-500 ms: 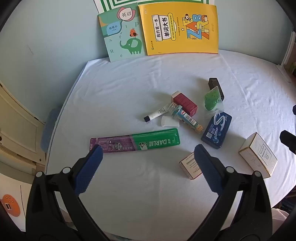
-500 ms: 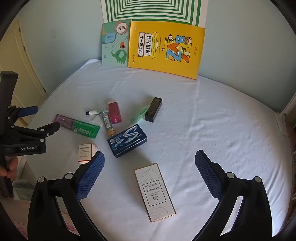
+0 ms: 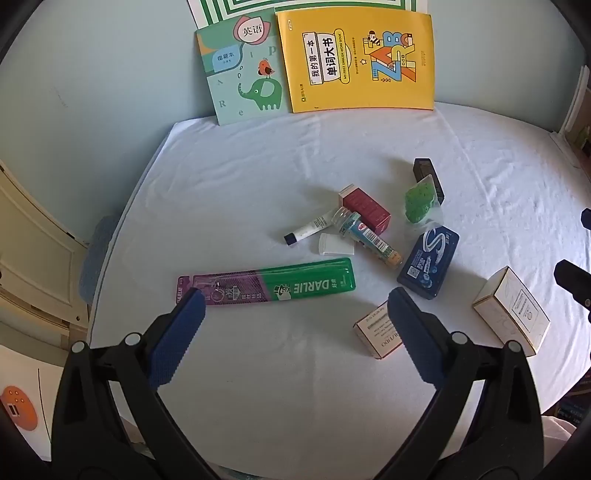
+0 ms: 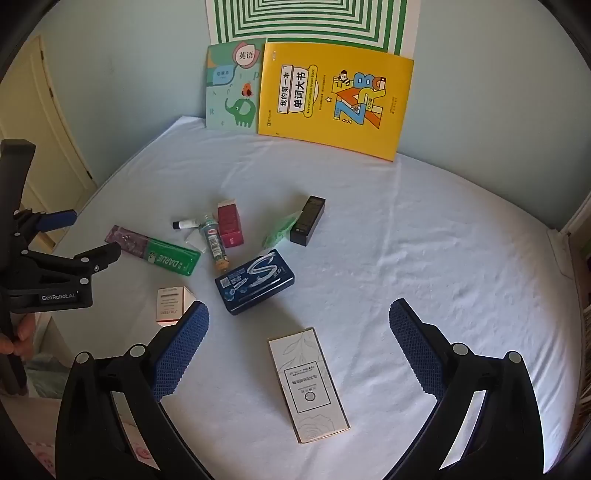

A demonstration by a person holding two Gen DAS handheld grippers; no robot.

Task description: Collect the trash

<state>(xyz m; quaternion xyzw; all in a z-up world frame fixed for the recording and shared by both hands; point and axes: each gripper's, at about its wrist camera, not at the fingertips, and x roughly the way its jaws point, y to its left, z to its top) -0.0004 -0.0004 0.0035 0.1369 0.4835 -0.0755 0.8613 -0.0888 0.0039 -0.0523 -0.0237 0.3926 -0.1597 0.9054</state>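
Nearby, toothbrush pack [image 3: 266, 282], blue tin [image 3: 428, 264], small boxes scattered, books [image 3: 354, 59] behind.

White sheet on the bed [image 4: 424, 236], pale blue wall [image 4: 122, 74] behind, and a poster [image 4: 306, 22] of nested green and white stripes. Yellow book [image 4: 332, 103] with black lettering, a mint one [image 4: 232, 88] carrying a green elephant. Toothbrush pack [image 3: 266, 286] runs purple into green, gum tin [image 3: 430, 264] navy with a silver S, small carton [image 3: 365, 206] dark red, slim box [image 4: 308, 219] black, tall carton [image 4: 308, 384] white with grey leaves
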